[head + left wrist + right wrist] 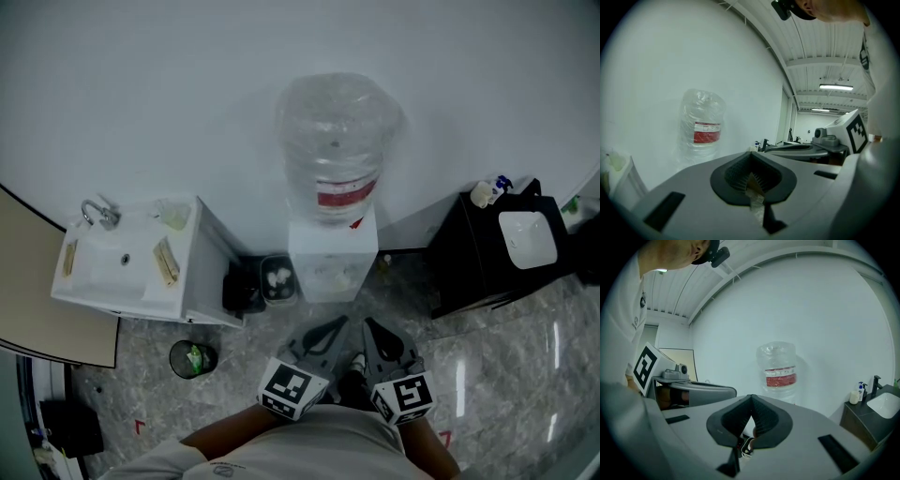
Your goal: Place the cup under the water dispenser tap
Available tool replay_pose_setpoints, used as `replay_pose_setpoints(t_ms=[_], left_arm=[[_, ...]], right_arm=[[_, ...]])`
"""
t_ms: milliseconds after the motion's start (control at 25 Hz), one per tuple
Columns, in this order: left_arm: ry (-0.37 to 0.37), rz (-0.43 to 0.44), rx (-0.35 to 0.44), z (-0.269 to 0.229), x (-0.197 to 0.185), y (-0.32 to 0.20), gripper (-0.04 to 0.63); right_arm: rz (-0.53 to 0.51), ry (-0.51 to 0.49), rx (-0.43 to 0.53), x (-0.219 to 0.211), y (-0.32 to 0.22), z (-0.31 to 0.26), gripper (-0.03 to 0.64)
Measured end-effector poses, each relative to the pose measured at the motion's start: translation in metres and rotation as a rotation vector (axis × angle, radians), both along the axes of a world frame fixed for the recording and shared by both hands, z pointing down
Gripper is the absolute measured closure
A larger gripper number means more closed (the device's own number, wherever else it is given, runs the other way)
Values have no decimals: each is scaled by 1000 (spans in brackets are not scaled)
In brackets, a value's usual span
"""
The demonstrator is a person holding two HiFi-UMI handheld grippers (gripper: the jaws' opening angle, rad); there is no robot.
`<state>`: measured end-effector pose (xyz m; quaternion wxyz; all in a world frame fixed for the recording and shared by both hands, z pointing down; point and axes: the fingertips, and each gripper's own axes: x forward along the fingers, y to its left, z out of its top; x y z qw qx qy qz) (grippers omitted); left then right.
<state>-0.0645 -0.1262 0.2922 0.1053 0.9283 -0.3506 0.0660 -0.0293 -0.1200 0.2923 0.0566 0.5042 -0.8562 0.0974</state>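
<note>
floor [506, 370]: grey marble | on it: dispenser [333, 261] ctr; white sink cab. [212, 274] L; black cab. [462, 267] R; bin [175, 357]

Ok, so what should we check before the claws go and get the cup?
1. Left claw empty: ok, it is shut with nothing in it.
2. Right claw empty: ok, it is shut with nothing in it.
3. Claws open for grabbing: not ok, both are shut.
4. Cup found: ok, it looks to be on the sink counter, off to the left.
5. Dispenser in front: ok, straight ahead by the wall.
6. Filling spot on the dispenser free: cannot tell, too small to see.
</note>
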Motion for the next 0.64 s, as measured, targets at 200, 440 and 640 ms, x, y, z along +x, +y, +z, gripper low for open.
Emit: replay_pose_setpoints(t_ms=[200,440,640], left_arm=[[8,-5,-4,-2,-2,-2,591],[27,1,0,-3,2,-8,591],[32,-4,0,-4,1,-10,591]], right_arm=[[-1,11,5,-2,-1,-2,601],[3,18,-2,-1,-7,2,601],[8,25,-7,-2,-9,4,601]])
